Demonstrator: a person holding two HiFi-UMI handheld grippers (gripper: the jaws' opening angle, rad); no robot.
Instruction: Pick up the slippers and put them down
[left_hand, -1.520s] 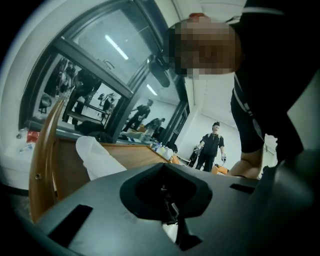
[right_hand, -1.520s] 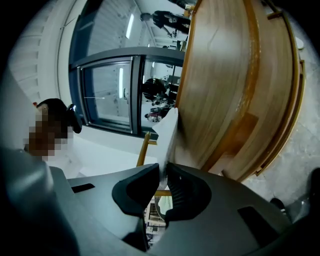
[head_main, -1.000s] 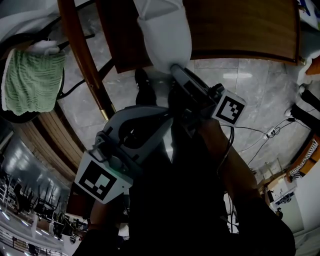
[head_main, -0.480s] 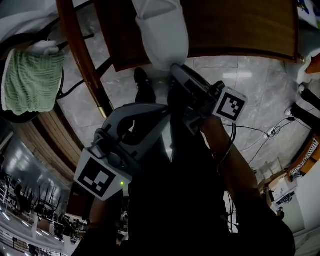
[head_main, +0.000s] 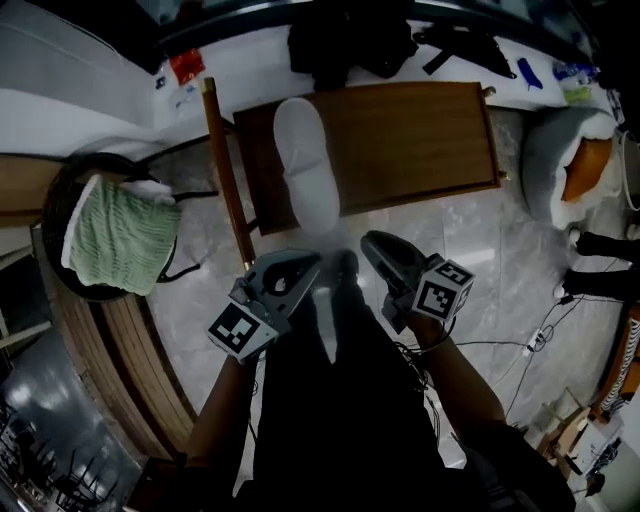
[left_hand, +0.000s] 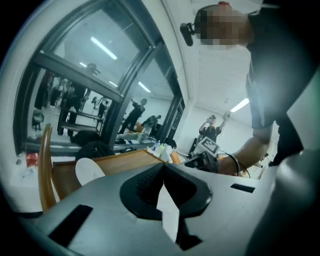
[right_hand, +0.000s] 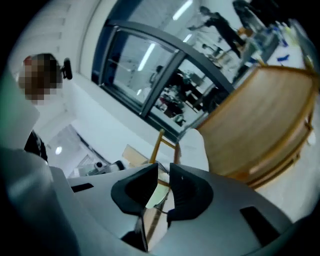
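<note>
Head view: slipper (head_main: 305, 165) on table (head_main: 420, 130), towel (head_main: 120, 245) aside.

Slipper (head_main: 305, 170) matt white cloth; table (head_main: 420, 140) smooth wood; floor (head_main: 490, 255) glossy stone; towel (head_main: 120, 245) ribbed cloth.

Probably a lab hall: glass partition (left_hand: 85, 65), marble floor (head_main: 470, 250), loose cables (head_main: 490, 344).

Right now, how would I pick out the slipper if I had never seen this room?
Start at the brown wooden table on the grey marble floor. The white slipper lies across its left end. It is the only pale, oval thing on the tabletop; the green towel lies apart, further left.
</note>
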